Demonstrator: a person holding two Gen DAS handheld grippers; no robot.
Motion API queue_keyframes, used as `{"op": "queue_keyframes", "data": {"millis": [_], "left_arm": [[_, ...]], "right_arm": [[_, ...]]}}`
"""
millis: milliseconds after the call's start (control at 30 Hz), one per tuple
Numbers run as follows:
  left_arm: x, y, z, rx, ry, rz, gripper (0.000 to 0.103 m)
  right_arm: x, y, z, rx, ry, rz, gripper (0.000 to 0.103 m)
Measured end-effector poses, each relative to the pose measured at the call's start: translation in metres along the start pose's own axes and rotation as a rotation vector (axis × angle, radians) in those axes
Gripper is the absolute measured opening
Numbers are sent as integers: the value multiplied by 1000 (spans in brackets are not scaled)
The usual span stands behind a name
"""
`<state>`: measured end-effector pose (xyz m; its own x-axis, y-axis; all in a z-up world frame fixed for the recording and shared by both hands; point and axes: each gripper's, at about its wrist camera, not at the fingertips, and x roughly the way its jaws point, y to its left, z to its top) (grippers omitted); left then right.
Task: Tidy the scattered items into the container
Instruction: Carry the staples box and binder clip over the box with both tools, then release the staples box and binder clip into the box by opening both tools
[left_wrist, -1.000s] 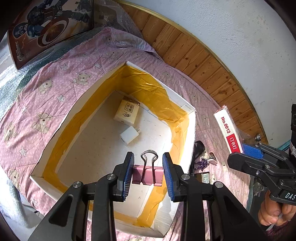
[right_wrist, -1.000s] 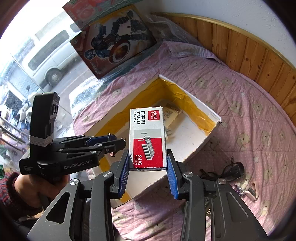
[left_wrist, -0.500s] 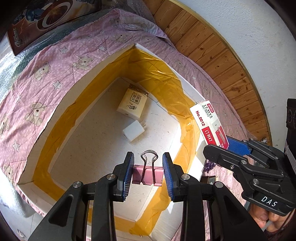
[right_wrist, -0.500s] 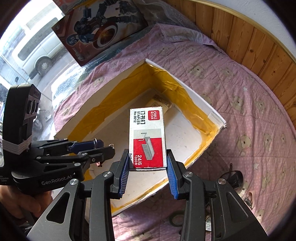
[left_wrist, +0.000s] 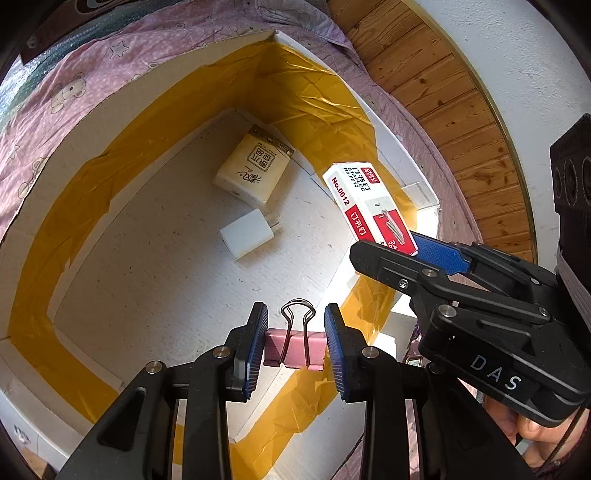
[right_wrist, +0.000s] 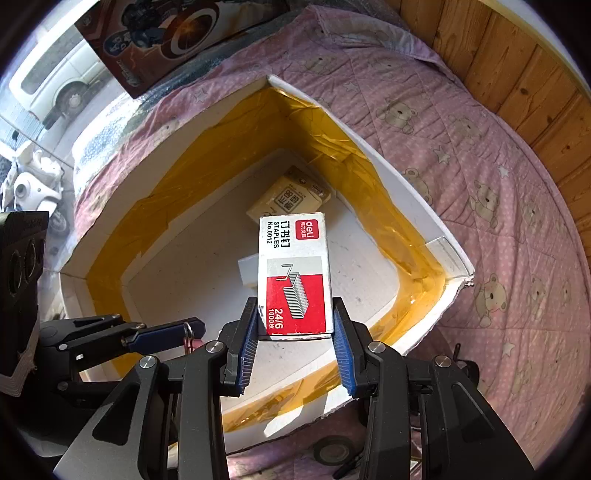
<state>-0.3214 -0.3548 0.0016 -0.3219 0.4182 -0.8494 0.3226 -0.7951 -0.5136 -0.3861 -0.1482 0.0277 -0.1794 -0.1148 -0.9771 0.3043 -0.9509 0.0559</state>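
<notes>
A white foam box (left_wrist: 424, 190) (right_wrist: 448, 254), lined with yellow tape, sits on a pink bear-print quilt. My left gripper (left_wrist: 295, 349) is shut on a pink binder clip (left_wrist: 293, 349) and hangs over the box's near side. My right gripper (right_wrist: 295, 336) is shut on a red-and-white staples box (right_wrist: 293, 273) (left_wrist: 369, 201), held over the box's right part. In the right wrist view the left gripper (right_wrist: 166, 334) shows at lower left with the clip (right_wrist: 189, 338). Inside lie a beige tissue pack (left_wrist: 253, 171) (right_wrist: 291, 194) and a white charger plug (left_wrist: 247, 238).
A toy carton (right_wrist: 166, 33) with a robot picture leans beyond the foam box. Dark cables and a tape roll (right_wrist: 330, 448) lie on the quilt (right_wrist: 480, 166) near the box's front corner. Wood panelling (left_wrist: 443, 85) runs along the wall on the right.
Both grippers have moved forward and down over the foam box, still holding the binder clip and the staples box. The staples box has come from outside the rim to above the interior.
</notes>
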Motion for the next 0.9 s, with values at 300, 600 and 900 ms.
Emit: {"op": "queue_keyframes", "data": {"millis": [300,600,900], "left_arm": [[31,0,4,-39,48,49,33],[44,-4,14,-24,55,78,33],[50,-6,14,-3,58,125,35]], "right_arm": [[32,-7,19,7,99,-20,39],[57,-14,27,23,166,-45,39],[61,-13,24,22,153,-47,42]]}}
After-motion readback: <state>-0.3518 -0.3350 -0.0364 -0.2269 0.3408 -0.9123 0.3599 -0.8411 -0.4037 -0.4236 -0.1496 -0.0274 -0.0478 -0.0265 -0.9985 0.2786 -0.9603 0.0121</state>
